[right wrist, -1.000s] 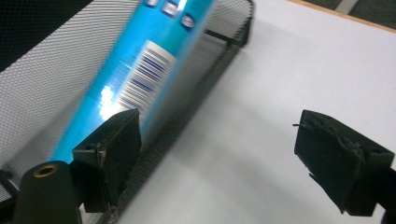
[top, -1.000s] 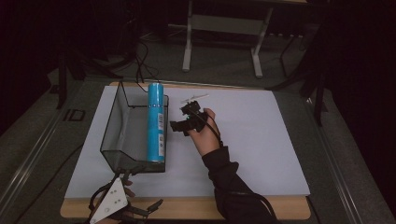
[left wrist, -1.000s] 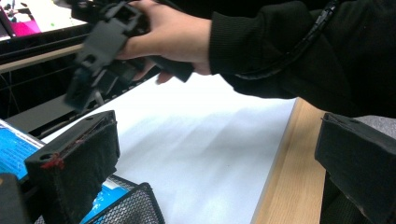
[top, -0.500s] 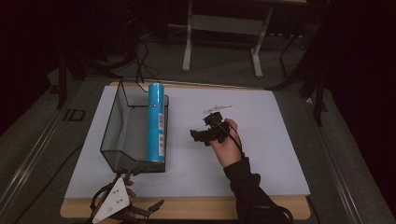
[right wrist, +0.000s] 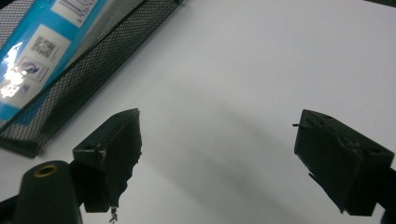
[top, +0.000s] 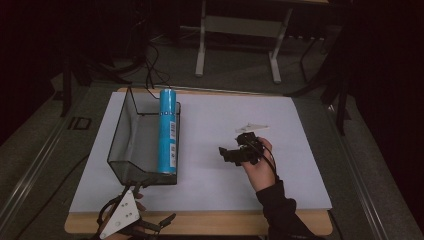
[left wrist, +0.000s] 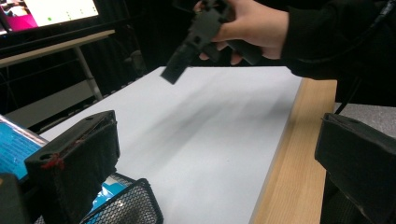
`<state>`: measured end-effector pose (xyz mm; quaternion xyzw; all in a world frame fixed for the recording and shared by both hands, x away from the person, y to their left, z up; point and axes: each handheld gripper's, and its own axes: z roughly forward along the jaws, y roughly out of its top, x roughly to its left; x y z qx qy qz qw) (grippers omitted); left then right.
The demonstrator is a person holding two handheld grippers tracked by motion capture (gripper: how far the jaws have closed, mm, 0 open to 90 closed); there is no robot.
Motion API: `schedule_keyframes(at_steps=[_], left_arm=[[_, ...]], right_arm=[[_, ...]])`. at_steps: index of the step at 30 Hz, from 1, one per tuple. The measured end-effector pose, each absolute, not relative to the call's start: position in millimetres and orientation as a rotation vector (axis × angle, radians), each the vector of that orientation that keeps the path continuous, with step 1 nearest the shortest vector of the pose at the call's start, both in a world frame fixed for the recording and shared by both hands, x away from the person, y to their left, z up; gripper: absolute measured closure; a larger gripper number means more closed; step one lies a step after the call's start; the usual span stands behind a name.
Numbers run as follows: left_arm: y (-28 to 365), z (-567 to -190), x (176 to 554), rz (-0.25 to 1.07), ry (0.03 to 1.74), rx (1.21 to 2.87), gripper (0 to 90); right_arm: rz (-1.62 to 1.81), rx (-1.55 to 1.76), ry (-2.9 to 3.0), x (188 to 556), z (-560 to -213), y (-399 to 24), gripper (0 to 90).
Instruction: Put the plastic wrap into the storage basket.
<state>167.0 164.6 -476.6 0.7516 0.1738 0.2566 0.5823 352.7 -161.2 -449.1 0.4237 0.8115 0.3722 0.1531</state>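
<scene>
The white table top [top: 210, 150] is the largest thing in the high view, lying on a wooden board whose bare edge shows at six o'clock. On it, toward nine o'clock from the centre, stands the black mesh tray [top: 120, 145], long side running from twelve to six. The blue cylindrical can [top: 168, 131] lies along the tray's three o'clock wall, apparently resting on or against its rim, with its top pointing to twelve o'clock; whether it sits fully inside cannot be told from these pictures.

The right gripper [top: 231, 154] hovers over bare table at about three o'clock from the can, well apart from it. In the right gripper view its jaws stand wide apart with nothing between them, and the mesh wall and can [right wrist: 32, 56] lie off at ten o'clock. The left gripper [top: 150, 225] waits at the table's six o'clock edge, just beside the tray's near end; the left gripper view shows its jaws also spread and empty, the tray's corner [left wrist: 126, 205] below them.

The likely risk is the can's perch: if it rests only on the thin rim, a nudge from either gripper could roll it off onto the table. A one-jaw contact on its smooth round side would probably push it away rather than grip it.
</scene>
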Motion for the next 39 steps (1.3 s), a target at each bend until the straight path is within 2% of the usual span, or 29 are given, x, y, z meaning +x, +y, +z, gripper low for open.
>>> schedule_keyframes(at_steps=[13,39], left_arm=[[162,-477,167,0.596,0.409,1.761,0.5],[163,-478,168,0.588,0.405,1.780,0.5]], right_arm=[[1.078,1.243,2.328,321,-463,-204,14.7],[1.047,1.250,2.250,296,-493,-255,15.5]])
